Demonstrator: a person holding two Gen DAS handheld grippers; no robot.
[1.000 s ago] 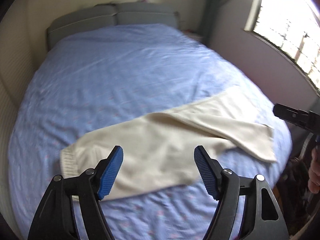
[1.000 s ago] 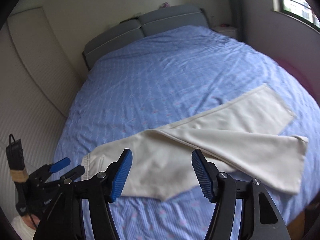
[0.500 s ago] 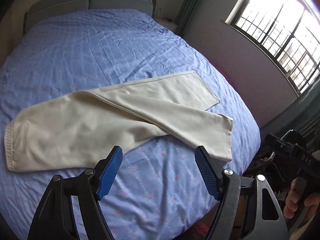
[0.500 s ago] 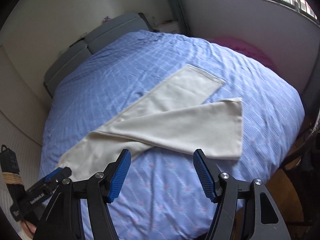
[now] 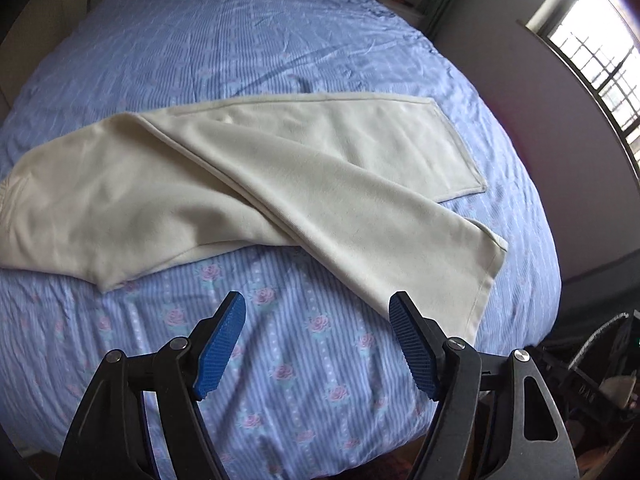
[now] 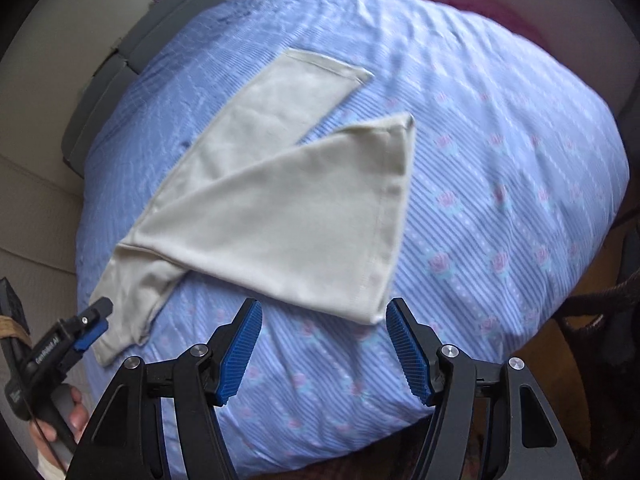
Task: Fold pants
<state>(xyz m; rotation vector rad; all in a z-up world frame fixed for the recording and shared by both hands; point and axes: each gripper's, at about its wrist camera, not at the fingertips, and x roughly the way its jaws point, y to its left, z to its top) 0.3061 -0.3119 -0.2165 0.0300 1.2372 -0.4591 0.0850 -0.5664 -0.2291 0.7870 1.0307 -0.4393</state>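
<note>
**Inspector:** Left wrist view first. Where do the pants lie?

**Assistant:** The cream pants (image 5: 256, 184) lie flat on the bed (image 5: 280, 360), waist at the left edge of the view, the two legs splayed to the right and crossing near the crotch. The left tool (image 5: 316, 336) hovers over bare sheet just short of the near leg's hem (image 5: 486, 280); its jaws stand apart with nothing between them.

**Inspector:** Right wrist view?

**Assistant:** The right tool (image 6: 322, 340) hangs just short of the near hem corner (image 6: 374, 316), jaws apart and empty. The left tool also shows at the lower left, held in a hand (image 6: 74, 420) near the waist end.

**Inspector:** Handling?

**Assistant:** In my judgement the fabric is light, soft and limp; it will drape and slide on the sheet. The stitched hems and the waistband look like the firmest places to pinch.

**Inspector:** Changes from the earlier frames?

**Assistant:** Both tools have swung toward the leg ends and come lower; the pants fill more of each view. The garment itself has not shifted, and both openings are unchanged.
</note>
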